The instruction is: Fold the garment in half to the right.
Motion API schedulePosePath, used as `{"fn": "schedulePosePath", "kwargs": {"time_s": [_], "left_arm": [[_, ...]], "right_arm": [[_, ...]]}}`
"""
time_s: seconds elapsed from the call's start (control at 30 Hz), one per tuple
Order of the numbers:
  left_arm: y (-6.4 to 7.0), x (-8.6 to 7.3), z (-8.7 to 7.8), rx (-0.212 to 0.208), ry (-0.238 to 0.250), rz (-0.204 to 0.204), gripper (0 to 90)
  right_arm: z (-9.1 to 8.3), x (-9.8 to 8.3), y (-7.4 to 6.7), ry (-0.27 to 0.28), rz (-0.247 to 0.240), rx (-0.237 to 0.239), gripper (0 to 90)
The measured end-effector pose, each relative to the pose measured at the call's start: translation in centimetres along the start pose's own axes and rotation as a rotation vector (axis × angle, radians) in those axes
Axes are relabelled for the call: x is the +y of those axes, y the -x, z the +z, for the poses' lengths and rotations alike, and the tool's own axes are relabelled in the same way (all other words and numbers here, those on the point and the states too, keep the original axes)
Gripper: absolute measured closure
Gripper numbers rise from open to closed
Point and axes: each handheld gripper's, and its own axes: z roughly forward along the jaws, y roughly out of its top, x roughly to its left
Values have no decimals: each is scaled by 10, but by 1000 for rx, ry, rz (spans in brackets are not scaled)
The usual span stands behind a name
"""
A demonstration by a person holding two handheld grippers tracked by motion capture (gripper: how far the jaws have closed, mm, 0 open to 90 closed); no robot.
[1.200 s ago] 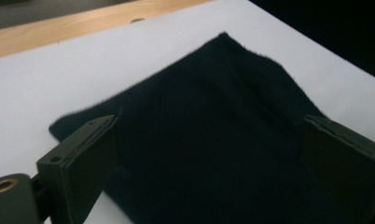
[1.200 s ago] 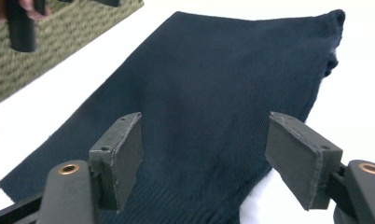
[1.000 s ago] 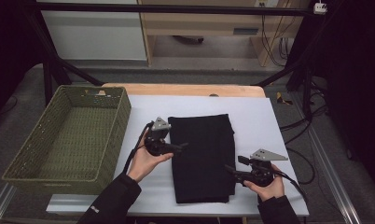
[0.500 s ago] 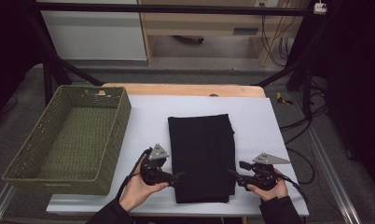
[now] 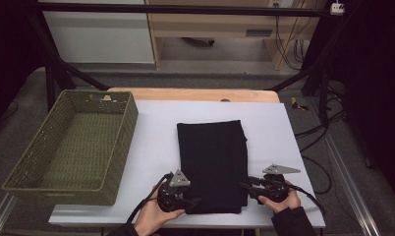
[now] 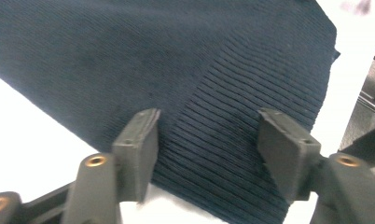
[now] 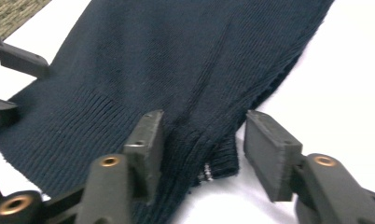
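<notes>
The folded black knit sweater lies flat on the surface, its near corners between both grippers' unclenched, just-closing fingers; pinching only the top layer could unfold it.

This looks like a lab recording bay. A black metal frame surrounds the white-topped table, and loose cables trail over grey carpet at right.

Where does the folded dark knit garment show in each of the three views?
High view: dark knit garment at table centre, near the front edge.
Left gripper view: it fills the upper frame, ribbed hem between the tool's jaws.
Right gripper view: it runs diagonally.
Shared landmark: ribbed hem.
</notes>
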Motion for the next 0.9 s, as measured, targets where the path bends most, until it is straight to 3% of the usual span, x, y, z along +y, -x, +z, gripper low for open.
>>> {"fn": "schedulePosePath", "kwargs": {"time_s": [0.13, 0.27, 0.4, 0.57, 0.67, 0.9], "left_arm": [[5, -2, 4, 10, -18, 24, 459], [6, -1, 5, -4, -34, 17, 555], [9, 0, 5, -7, -43, 25, 662], [11, 2, 3, 8, -45, 44, 774], [10, 6, -4, 28, -43, 57, 840], [0, 4, -35, 46, -23, 48, 851]], "right_arm": [[2, 0, 0, -39, 39, -2, 581], [3, 1, 0, -52, 62, -2, 641], [-1, 4, 0, -46, 89, 2, 787], [-2, 7, -2, -67, 86, -9, 809], [-5, 11, -4, -65, 89, 5, 811], [-11, 18, -21, -6, 97, 85, 810]]}}
